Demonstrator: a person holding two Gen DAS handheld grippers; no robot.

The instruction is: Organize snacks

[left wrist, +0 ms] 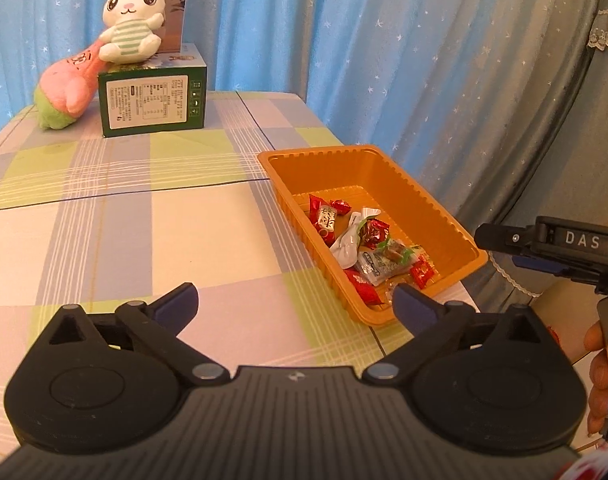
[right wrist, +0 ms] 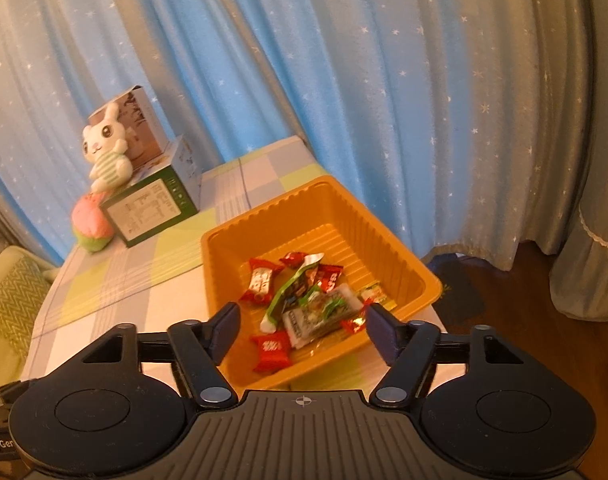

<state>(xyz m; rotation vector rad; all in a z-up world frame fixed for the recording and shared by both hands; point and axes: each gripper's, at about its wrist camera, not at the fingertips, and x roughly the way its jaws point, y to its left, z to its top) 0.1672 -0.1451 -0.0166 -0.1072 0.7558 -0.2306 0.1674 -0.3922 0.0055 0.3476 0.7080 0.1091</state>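
An orange plastic tray [left wrist: 432,196] sits at the right edge of the checked table and holds several wrapped snacks [left wrist: 368,244], red, white and clear. My left gripper [left wrist: 295,306] is open and empty, above the table just left of the tray's near corner. My right gripper [right wrist: 299,330] is open and empty, hovering above the near end of the tray [right wrist: 239,236], over the snacks [right wrist: 304,300]. The right gripper also shows in the left wrist view [left wrist: 544,246], to the right of the tray.
A green box [left wrist: 153,102] stands at the table's far left with a white rabbit plush [left wrist: 129,24] on it and a pink plush [left wrist: 65,88] leaning beside it. Blue starred curtains hang behind. A green cushion [right wrist: 11,296] lies left of the table.
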